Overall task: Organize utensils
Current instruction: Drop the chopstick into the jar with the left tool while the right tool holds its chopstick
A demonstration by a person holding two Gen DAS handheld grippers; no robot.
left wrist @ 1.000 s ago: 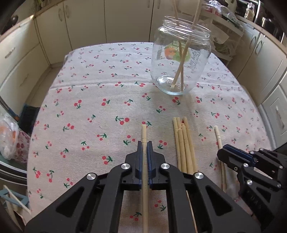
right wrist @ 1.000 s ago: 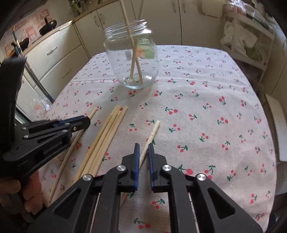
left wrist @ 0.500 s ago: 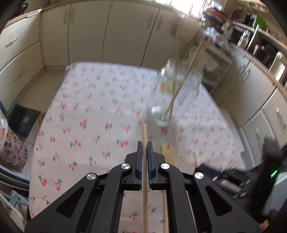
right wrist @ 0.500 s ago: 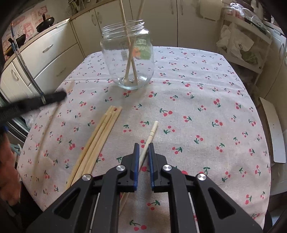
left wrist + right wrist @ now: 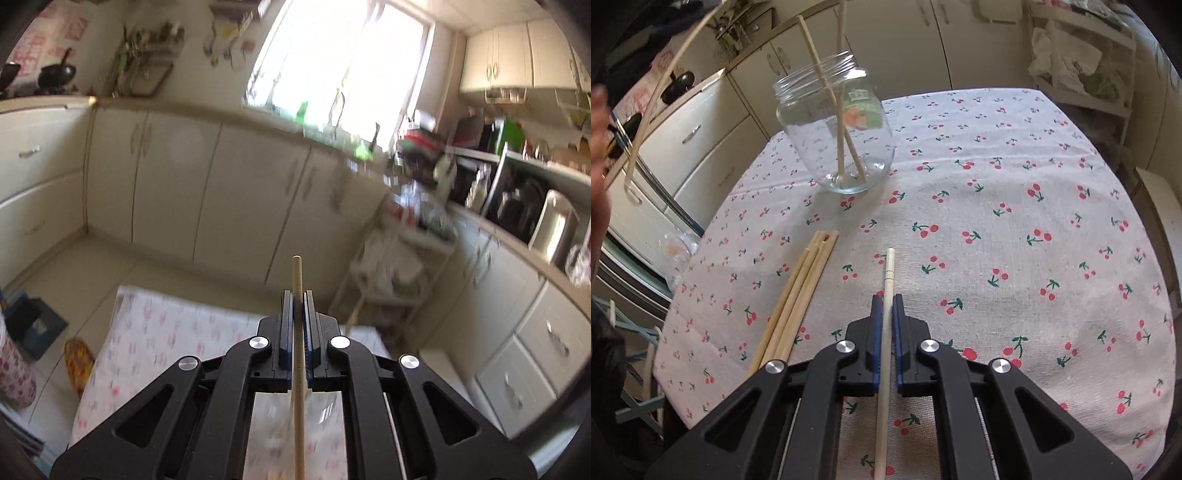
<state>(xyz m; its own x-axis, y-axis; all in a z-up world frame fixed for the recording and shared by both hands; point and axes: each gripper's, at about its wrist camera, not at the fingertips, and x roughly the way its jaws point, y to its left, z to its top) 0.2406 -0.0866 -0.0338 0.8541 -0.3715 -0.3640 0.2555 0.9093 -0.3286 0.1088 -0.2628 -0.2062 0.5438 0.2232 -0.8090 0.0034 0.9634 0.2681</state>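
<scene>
Chopstick (image 5: 297, 291) lengthwise in left gripper (image 5: 297, 310)

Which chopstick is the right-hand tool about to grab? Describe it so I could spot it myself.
Start at the glass jar on the cherry tablecloth, then come toward the camera. Left lies a bundle of tan chopsticks. The one you want is the single chopstick between the right gripper's fingers: paler and alone.
</scene>
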